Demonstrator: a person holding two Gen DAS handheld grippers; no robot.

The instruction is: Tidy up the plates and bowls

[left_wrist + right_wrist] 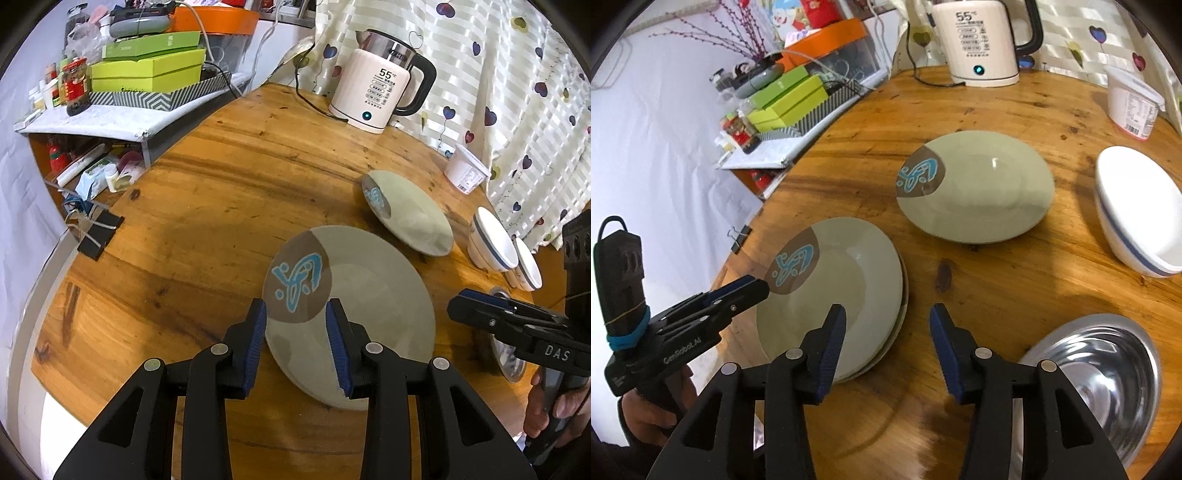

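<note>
Since the plates look glazed ceramic, we judge them stiff, slippery, chip-prone, fairly heavy; best grip is at the rim, pads above and below.

Left hand-held gripper (295, 332): jaws partway open over the near rim of the stacked plates (351, 314), pads not pressing. Right hand-held gripper (888, 343): jaws apart, nothing between, stack just to its left.

Single plate (979, 195) sits further ahead, white bowls (1134, 210) ahead-right, steel bowl (1108, 369) close right.

Round wood surface (997, 288), smooth, so plates should slide easily. Kettle (979, 40) and curtain at far edge; cluttered shelf far left.
</note>
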